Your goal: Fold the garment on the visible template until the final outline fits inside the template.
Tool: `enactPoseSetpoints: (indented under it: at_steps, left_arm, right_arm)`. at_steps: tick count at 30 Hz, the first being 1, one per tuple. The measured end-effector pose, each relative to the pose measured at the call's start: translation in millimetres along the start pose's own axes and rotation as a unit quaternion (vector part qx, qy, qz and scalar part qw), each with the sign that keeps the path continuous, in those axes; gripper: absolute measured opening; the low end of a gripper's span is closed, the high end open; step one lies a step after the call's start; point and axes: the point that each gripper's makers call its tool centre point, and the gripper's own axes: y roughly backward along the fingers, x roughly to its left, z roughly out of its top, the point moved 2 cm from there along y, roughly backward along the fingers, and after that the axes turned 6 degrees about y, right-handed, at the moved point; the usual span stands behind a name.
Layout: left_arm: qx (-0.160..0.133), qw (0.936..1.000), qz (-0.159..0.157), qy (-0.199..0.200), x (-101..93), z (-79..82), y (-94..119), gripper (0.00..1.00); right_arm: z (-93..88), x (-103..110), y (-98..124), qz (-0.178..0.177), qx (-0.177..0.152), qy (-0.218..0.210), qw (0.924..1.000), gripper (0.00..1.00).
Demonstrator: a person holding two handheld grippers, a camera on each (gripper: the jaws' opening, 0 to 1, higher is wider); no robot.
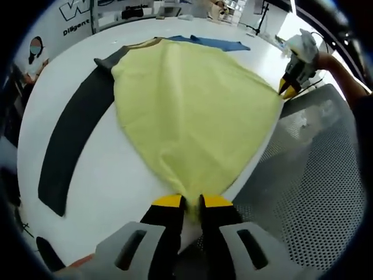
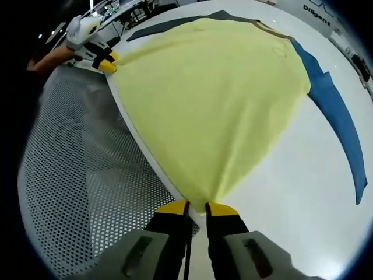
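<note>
A large white bench carries a pale yellow garment spread flat, its body reaching from the middle of the bench to the near edge. One sleeve is dark grey and lies along the bench on one side; the other sleeve is blue and lies on the opposite side. No separate template outline can be made out beneath the cloth. Past the near edge of the bench is a grey perforated mesh surface.

The left gripper has its yellow-tipped jaws closed together on one corner of the garment's hem at the bench's near edge. The right gripper is likewise clamped on the other hem corner; in the left gripper view it appears farther along the same edge, with the person's hand behind it. The hem is stretched between the two grippers.

Judging from this, a fold of the hem toward the collar seems about to begin. The risks: a corner could slip out of a thin pinch if the cloth is pulled too taut, uneven lifting could skew the fold, and the loose sleeves could drag or bunch, leaving the outline too wide.
</note>
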Motion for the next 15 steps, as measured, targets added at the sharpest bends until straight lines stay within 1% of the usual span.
enactPoseSetpoints:
  at_steps: [2, 7, 8, 10, 13, 15]
  left_arm:
    - [0.001, 1.0, 0.002, -0.006, -0.8, 0.2, -0.2, 0.24]
    - [0.006, 0.9999, 0.007, -0.004, -0.3, -0.4, 0.4, 0.28]
    - [0.005, 1.0, 0.008, -0.003, 0.3, -0.3, 0.7, 0.31]
    - [0.007, 0.9998, 0.021, 0.003, 6.9, -2.3, 3.5, 0.35]
    - [-0.001, 0.9994, 0.028, 0.018, 14.5, -2.5, 9.9, 0.38]
    - [-0.013, 0.9989, 0.033, 0.029, 16.9, 0.6, 16.1, 0.4]
  right_arm:
    - [0.4, 1.9, 0.6, 0.002, -0.003, -0.002, 1.0, 0.1]
    - [-2.2, 3.4, 3.0, 0.001, -0.001, -0.001, 1.0, 0.12]
    - [-2.8, 2.9, 4.6, -0.001, -0.002, -0.001, 1.0, 0.12]
    - [-5.0, -0.5, 9.9, -0.007, -0.004, -0.006, 1.0, 0.12]
    - [-6.4, -3.9, 15.8, -0.015, -0.008, -0.009, 0.9998, 0.13]
    - [-6.1, -4.1, 19.5, -0.019, -0.012, -0.012, 0.9997, 0.12]
